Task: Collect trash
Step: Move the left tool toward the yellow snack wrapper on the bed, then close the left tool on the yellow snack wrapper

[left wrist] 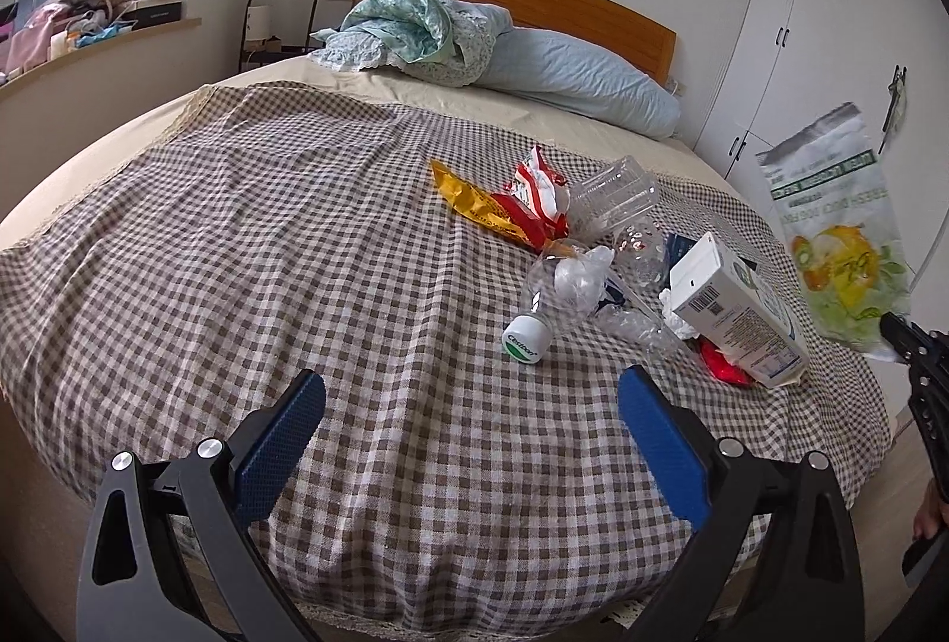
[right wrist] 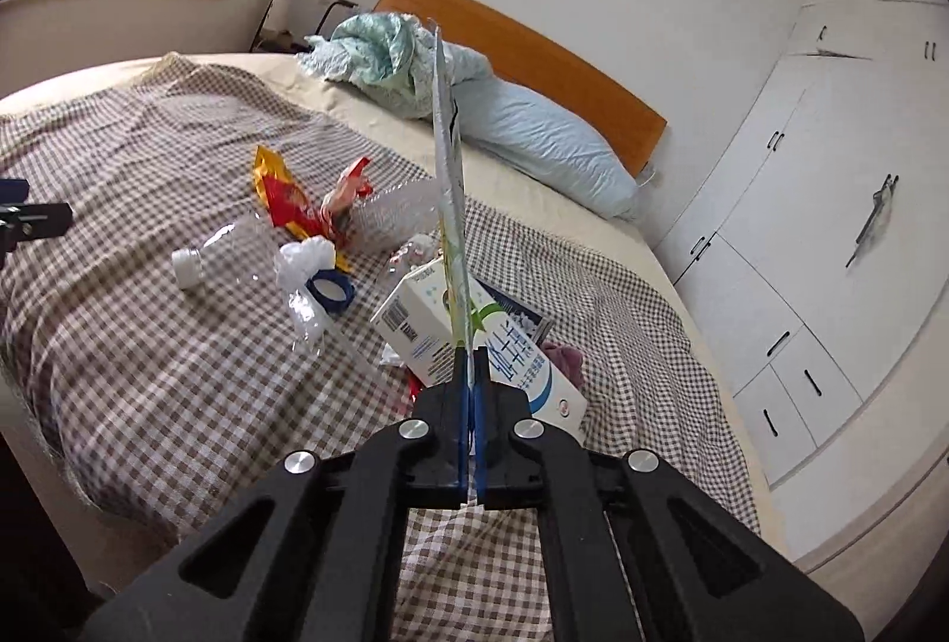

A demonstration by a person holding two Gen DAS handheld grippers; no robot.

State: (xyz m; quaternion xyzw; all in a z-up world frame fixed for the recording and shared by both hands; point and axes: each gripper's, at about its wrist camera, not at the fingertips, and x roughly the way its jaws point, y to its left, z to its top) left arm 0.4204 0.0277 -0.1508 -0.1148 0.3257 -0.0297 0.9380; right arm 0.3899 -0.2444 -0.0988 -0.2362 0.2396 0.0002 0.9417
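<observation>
Trash lies in a pile on the checked bedspread: a clear bottle with a white cap, a crushed clear bottle, red and yellow snack wrappers, and a white carton. My left gripper is open and empty, low over the spread in front of the pile. My right gripper is shut on a flat printed plastic bag, held upright and seen edge-on. The bag also shows in the left wrist view, lifted at the right of the bed.
A blue pillow and a bundled green quilt lie by the wooden headboard. White wardrobes stand to the right. A cluttered window ledge is at the back left.
</observation>
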